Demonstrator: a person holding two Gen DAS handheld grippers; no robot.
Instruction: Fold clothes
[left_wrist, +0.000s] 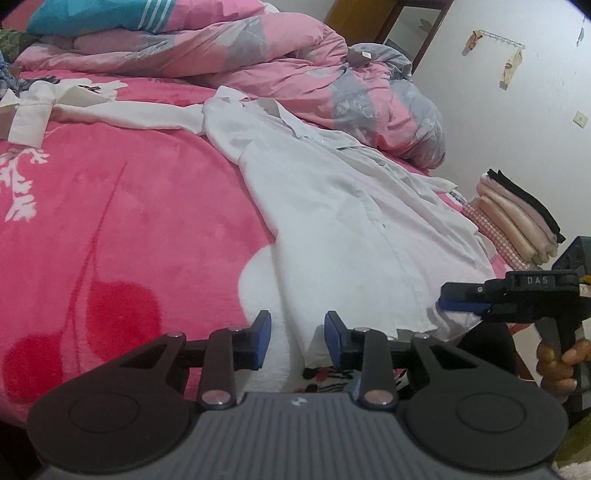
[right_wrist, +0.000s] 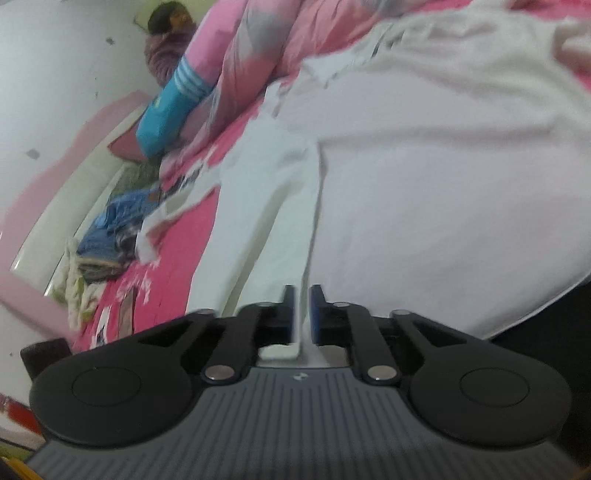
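Shirt fold starting: grabbing the hem.
Right gripper (right_wrist: 302, 314) is pinching the white shirt (left_wrist: 332, 206) hem on the bed (left_wrist: 110, 221); left gripper (left_wrist: 297, 339) is hovering, fingers open, probably needing the near hem next.

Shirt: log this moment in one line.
task: fold clothes | shirt: spread on bed | right gripper: shut on shirt hem | left gripper: open, at hem | folded stack: beside

This is a bedroom in a home: a bed covered by a fleecy pink blanket with red and white flower shapes (left_wrist: 110, 229), a rumpled pink-and-grey floral duvet (left_wrist: 258, 62) heaped along its far edge, and a stack of folded cream, pink and black garments (left_wrist: 517, 218) at its right corner (against a scuffed white wall (left_wrist: 517, 110)).
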